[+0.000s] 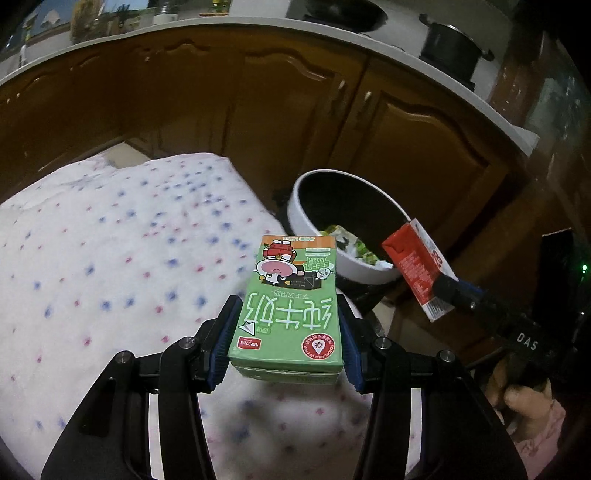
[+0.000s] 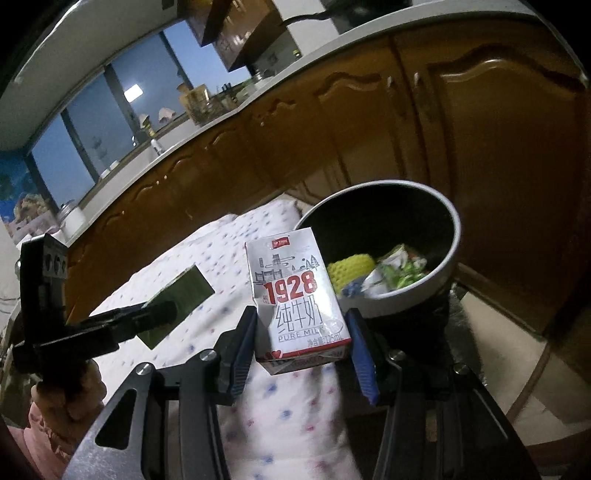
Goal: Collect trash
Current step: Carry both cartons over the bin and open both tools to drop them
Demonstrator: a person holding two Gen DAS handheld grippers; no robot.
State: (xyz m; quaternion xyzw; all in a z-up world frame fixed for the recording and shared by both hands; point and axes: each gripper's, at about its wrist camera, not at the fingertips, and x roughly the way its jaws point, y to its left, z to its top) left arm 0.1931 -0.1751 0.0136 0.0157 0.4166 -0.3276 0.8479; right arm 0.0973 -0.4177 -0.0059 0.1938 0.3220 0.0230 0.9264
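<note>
Left wrist view: a green milk carton [image 1: 286,314] is clamped by the left gripper [image 1: 284,341] above the spotted cloth [image 1: 110,258]; the red-and-white 1928 milk carton [image 2: 295,299] is pinched by the right gripper [image 2: 303,343], evidently for dropping into the white trash bin [image 2: 452,266] just beyond

A milk carton [image 1: 286,310] sits between the fingers [image 1: 225,339] of the left gripper [image 1: 286,341], above a cloth-covered worktop [image 1: 110,258]. To its right, a second carton [image 2: 295,299] sits between the fingers [image 2: 364,350] of the right gripper [image 2: 301,349]. Ahead of both, just beyond the worktop's edge, stands a bin [image 1: 317,221] with scraps [image 2: 399,269] inside. Cabinets [image 1: 406,122] run behind it, under a counter [image 1: 258,20] carrying a pot [image 1: 452,46].
</note>
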